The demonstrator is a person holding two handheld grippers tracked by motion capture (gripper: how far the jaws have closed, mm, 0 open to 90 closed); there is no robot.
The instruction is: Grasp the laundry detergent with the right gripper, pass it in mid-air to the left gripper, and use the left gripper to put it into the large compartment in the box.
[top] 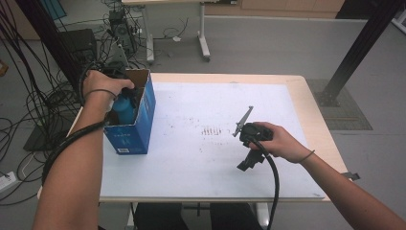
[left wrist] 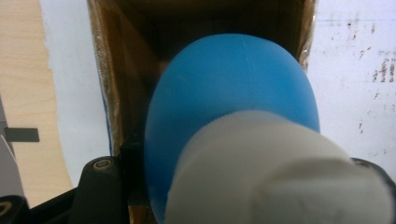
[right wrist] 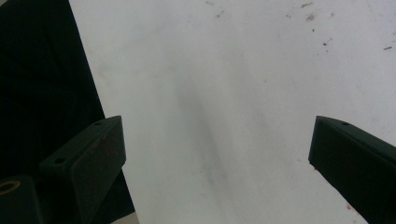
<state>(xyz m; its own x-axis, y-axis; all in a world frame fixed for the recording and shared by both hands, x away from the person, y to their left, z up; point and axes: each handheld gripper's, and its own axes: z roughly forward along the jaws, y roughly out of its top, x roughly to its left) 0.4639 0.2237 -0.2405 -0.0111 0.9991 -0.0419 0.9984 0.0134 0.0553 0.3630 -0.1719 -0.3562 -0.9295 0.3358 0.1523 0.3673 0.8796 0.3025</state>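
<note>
Left gripper (top: 125,96) sits at the far-left corner of the worktop (top: 297,96), pointed down into an open-topped blue carton (top: 131,132). Its jaws are clenched on a blue bottle (top: 125,109) w/ a white cap (left wrist: 280,172); in the left gripper view the bottle's rounded blue body is betw. the jaws, cap end nearest the camera, brown inner walls of the carton around it. In the high view the bottle is upright, lower part inside the carton, top part above the rim. The carton stands upright at the left edge of the white sheet (top: 215,158) that covers most of the worktop, flap up on the far side.

Right gripper (top: 249,132) is held over the sheet, right of centre, well apart from the carton. Its jaws are released: in the right gripper view they stand wide, w/ nothing betw. them but bare white sheet. A black cable (top: 275,187) trails from it toward the near edge. Faint reddish-brown specks (top: 210,130) mark the sheet near the middle, betw. carton and right gripper.
</note>
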